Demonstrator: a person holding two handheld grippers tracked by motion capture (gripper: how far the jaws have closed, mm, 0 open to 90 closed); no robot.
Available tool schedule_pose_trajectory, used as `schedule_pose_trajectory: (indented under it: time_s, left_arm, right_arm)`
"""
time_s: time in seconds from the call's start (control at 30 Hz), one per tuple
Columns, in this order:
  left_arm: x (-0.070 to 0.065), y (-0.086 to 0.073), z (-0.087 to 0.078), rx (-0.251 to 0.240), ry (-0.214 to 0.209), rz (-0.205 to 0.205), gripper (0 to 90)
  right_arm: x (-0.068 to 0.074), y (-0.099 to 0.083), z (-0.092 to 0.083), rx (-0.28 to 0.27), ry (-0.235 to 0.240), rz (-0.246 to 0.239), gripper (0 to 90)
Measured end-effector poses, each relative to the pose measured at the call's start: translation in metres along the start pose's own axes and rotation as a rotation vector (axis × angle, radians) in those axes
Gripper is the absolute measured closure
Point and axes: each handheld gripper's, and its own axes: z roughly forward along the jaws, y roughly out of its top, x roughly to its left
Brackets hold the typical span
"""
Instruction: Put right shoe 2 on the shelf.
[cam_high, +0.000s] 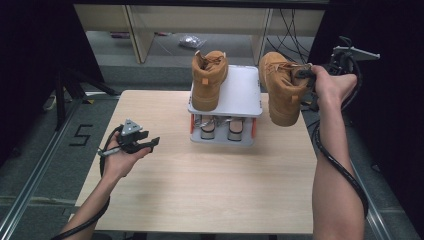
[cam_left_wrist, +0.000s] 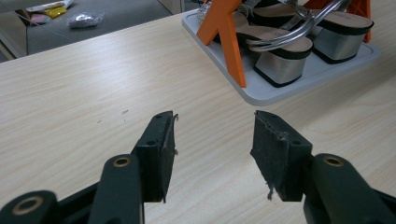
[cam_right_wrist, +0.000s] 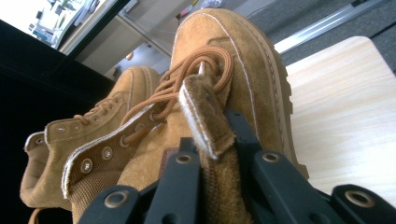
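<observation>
Boot (cam_high: 281, 90) hangs in the air off the right side of the rack (cam_high: 240, 92), gripped by the right tool (cam_high: 309, 74) at the upper right of the high view. The right gripper view shows the black jaws pinched on the boot's suede tongue (cam_right_wrist: 205, 116) and collar, with the tan laces (cam_right_wrist: 196, 70) looped just above the pads. The boot's toe points down toward the counter (cam_high: 200, 180) in the high view, and its sole faces away from the rack. The person's right forearm (cam_high: 332, 165) rises from the bottom edge, with the cable trailing along it.

A second boot (cam_high: 208, 80) stands upright on the left part of the rack's white top shelf. It also appears at the left of the right gripper view, beyond the held one. Under the shelf, on the lower tray (cam_left_wrist: 280, 93), sits a pair of heeled sandals (cam_left_wrist: 299, 51) with silver block heels, between orange uprights (cam_left_wrist: 229, 42).

The left tool (cam_high: 150, 145) rests low over the counter's left side, well apart from the rack. Its jaws stand open with bare wood between the pads and nothing held, as the left gripper view shows. They point toward the rack's lower tray.
</observation>
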Motion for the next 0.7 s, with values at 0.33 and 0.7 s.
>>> schedule_pose_trajectory:
  time_s: [0.33,0.7]
  left_arm:
    - [0.002,-0.002,-0.002,-0.002,0.004,-0.006,48.4]
    - [0.002,-0.002,-0.004,-0.005,0.0,-0.003,48.4]
  right_arm:
    - [0.017,0.0,0.013,0.011,0.023,0.005,84.5]
    - [0.032,-0.002,0.028,0.022,0.045,0.013,84.3]
